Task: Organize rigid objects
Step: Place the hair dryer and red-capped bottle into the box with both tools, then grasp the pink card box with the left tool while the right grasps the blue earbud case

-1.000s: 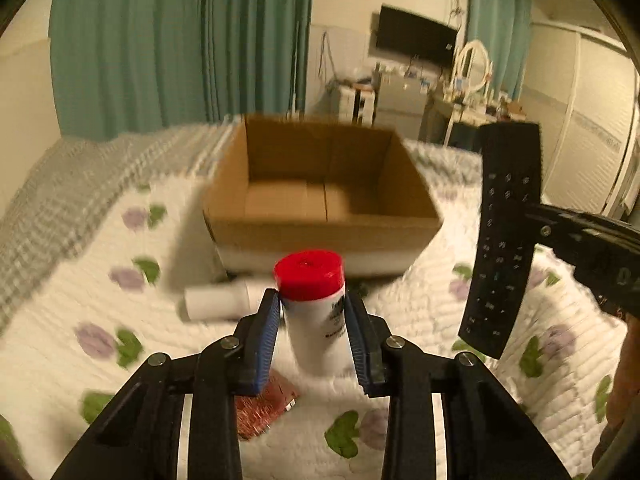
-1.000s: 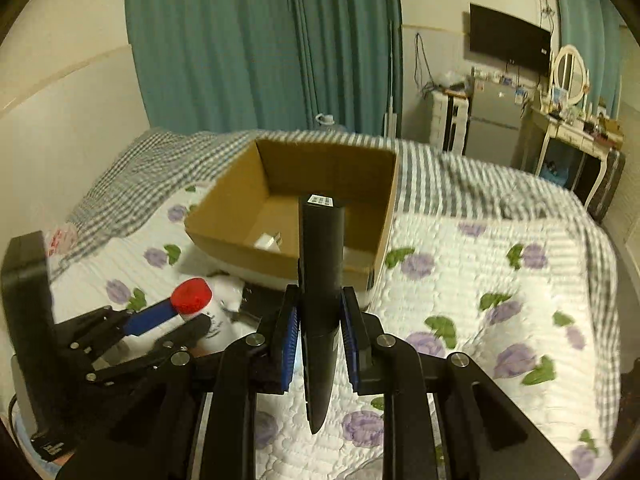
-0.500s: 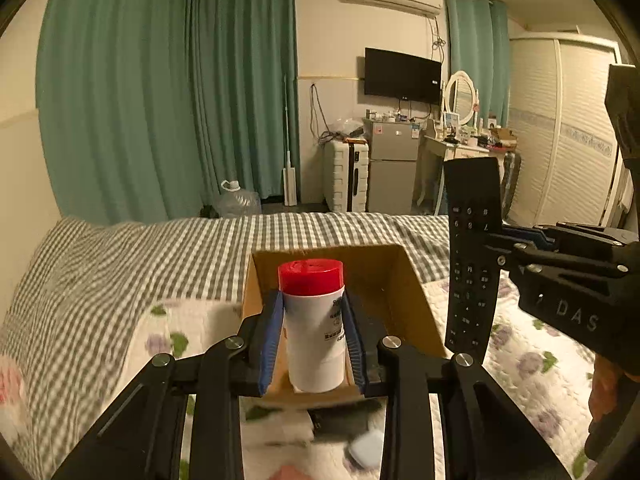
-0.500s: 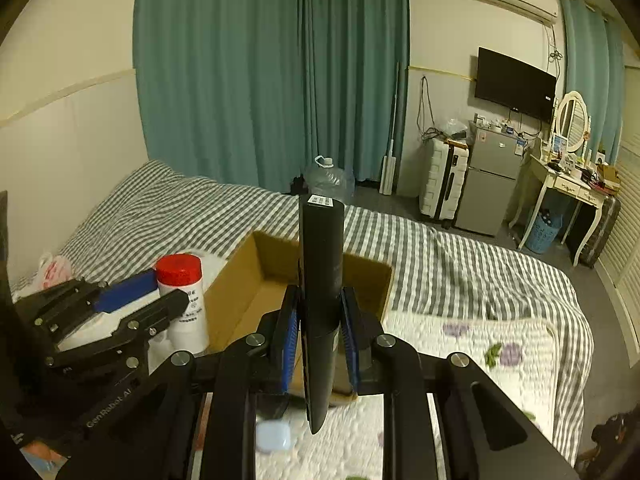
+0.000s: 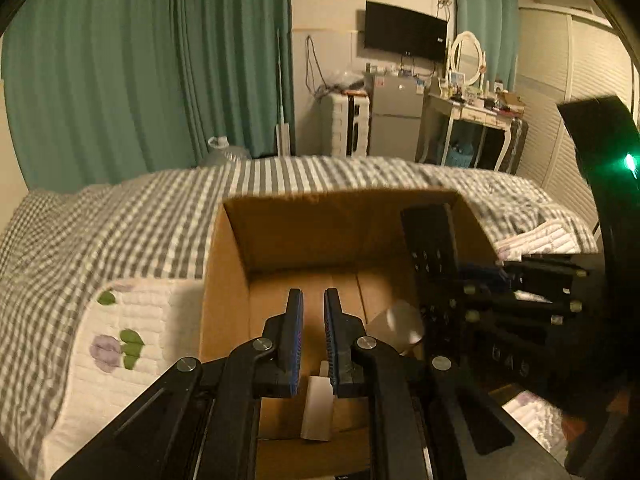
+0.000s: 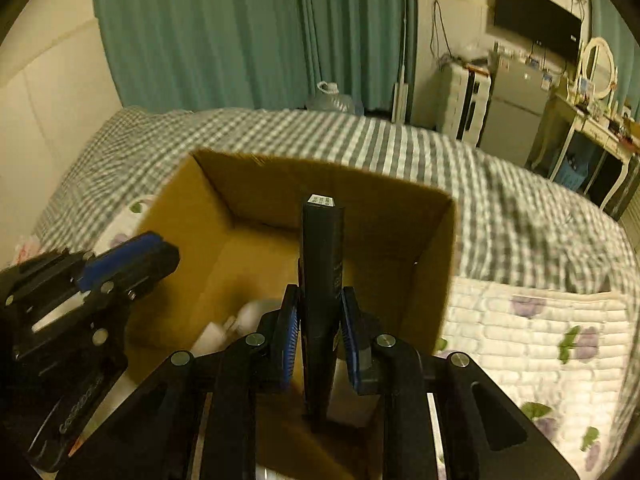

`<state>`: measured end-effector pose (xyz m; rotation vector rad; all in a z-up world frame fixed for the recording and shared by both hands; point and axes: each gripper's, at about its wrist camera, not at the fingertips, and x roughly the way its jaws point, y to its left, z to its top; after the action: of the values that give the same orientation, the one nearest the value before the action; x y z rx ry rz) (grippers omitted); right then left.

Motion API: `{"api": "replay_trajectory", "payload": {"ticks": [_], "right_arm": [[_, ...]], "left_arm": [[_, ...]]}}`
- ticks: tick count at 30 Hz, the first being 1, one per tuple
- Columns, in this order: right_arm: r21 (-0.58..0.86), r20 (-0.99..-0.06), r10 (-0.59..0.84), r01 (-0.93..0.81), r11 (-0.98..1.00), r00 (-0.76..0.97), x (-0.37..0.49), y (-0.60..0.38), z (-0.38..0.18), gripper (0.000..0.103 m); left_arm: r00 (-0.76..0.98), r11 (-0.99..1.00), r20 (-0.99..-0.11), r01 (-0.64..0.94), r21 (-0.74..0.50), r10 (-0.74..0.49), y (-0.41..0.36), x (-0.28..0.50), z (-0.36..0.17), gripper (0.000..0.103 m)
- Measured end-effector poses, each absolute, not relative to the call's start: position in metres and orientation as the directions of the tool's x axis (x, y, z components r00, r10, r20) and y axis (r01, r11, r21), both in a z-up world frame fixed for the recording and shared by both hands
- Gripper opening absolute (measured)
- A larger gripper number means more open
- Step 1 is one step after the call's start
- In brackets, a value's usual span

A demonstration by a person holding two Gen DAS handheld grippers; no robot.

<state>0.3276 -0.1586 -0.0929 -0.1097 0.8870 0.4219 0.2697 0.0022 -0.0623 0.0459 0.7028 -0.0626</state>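
A: In the left wrist view, our left gripper [image 5: 313,336] sits at six o'clock over the open cardboard box [image 5: 224,280] on the bed [image 5: 120,216]. Its jaws are pressed nearly together with nothing pinched between them. Something pale and blurred lies on the box floor: a white piece [image 5: 318,408] directly below the pads and another pale shape [image 5: 396,322] towards four o'clock. We can't tell what either one is.

B: And at three o'clock we see our right gripper [image 5: 480,276] coming in, with the black remote control [image 5: 434,248] standing against the box's right wall.

A: In the right wrist view, the right gripper [image 6: 318,344] is clamped on the remote control [image 6: 322,280], which points up to twelve o'clock above the cardboard box [image 6: 192,232]. The pads grip its narrow sides at the lower half. The left gripper [image 6: 128,256] shows at nine o'clock, blue pads together.

B: We'd judge the remote stiff, light and smooth plastic, so it can swing about the pinch, being held below its middle. A hold nearer mid-length, across the narrow sides, would steady it.

A: It shouldn't break easily, but we'd rather lower it into the box than drop it, since the pale items already lie there.
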Motion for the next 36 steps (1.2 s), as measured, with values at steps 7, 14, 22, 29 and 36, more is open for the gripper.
{"api": "replay_trajectory", "payload": {"ticks": [7, 14, 22, 29, 36], "right_arm": [[0.099, -0.722, 0.315, -0.358, 0.928, 0.616, 0.328, -0.168, -0.085, 0.061], [0.057, -0.622, 0.303, -0.344, 0.937, 0.722, 0.27, -0.188, -0.029, 0.071], [0.004, -0.567, 0.273, -0.329, 0.944, 0.777, 0.18, -0.212, -0.009, 0.091], [0.062, -0.626, 0.284, -0.317, 0.946, 0.726, 0.151, -0.215, -0.065, 0.094], [0.086, -0.713, 0.303, -0.35, 0.933, 0.632, 0.156, -0.208, -0.116, 0.094]], "left_arm": [[0.771, 0.996, -0.636, 0.085, 0.029, -0.047, 0.0, 0.257, -0.056, 0.014], [0.81, 0.997, -0.586, 0.072, 0.036, -0.038, -0.006, 0.2, -0.023, 0.056], [0.775, 0.998, -0.631, 0.062, 0.034, -0.027, 0.002, 0.138, -0.032, 0.063], [0.679, 0.995, -0.734, 0.077, 0.064, -0.005, 0.004, 0.114, -0.094, 0.064], [0.496, 0.987, -0.867, 0.103, 0.12, 0.054, 0.004, 0.116, -0.165, 0.068]]}}
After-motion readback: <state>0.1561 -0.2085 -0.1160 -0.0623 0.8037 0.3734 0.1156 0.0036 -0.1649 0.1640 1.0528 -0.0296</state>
